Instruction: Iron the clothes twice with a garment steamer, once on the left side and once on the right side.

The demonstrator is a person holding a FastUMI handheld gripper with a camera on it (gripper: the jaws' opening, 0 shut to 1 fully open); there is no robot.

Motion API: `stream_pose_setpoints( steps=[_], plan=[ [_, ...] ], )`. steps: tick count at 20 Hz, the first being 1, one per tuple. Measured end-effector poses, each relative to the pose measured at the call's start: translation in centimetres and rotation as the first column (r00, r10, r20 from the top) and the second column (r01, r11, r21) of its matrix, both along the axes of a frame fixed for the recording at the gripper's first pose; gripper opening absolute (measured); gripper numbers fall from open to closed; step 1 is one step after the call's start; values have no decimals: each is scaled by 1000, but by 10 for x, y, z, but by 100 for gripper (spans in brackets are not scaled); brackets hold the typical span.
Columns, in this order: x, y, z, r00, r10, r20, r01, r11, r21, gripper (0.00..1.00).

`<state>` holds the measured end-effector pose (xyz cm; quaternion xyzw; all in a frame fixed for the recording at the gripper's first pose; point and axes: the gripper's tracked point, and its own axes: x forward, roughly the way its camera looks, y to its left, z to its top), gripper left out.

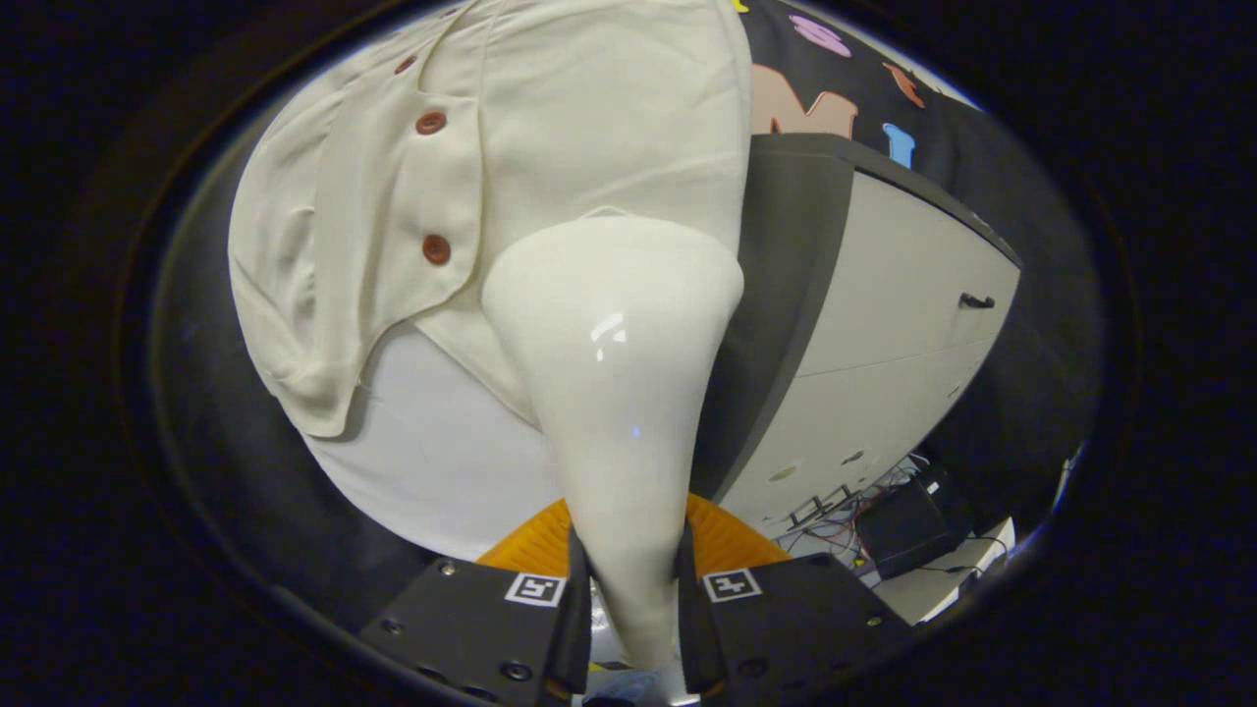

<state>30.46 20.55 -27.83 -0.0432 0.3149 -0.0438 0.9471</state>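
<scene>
Between the fingers of the tool (pixel 633 599), clamped firmly, the steamer (pixel 619 363) presses its head on the shirt (pixel 550 147); next, I judge, a slow stroke along this side.

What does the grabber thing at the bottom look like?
The gripper has two flat, blocky fingers with small round screws. Each finger carries a square black-and-white marker sticker near its inner edge. A ridged orange part sits behind them.
</scene>
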Motion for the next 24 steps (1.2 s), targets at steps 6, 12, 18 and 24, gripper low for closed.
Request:
stream_pose_setpoints(
  steps=[6,12,18,24],
  plan=[
    [-22,-1,8,1000,16,-1,-16,1000,-2,37],
    [-48,4,50,998,26,60,-26,1000,-8,37],
    [-71,9,122,986,26,164,-29,999,15,36],
    [-82,19,184,967,77,244,-79,997,0,36]
  ],
)
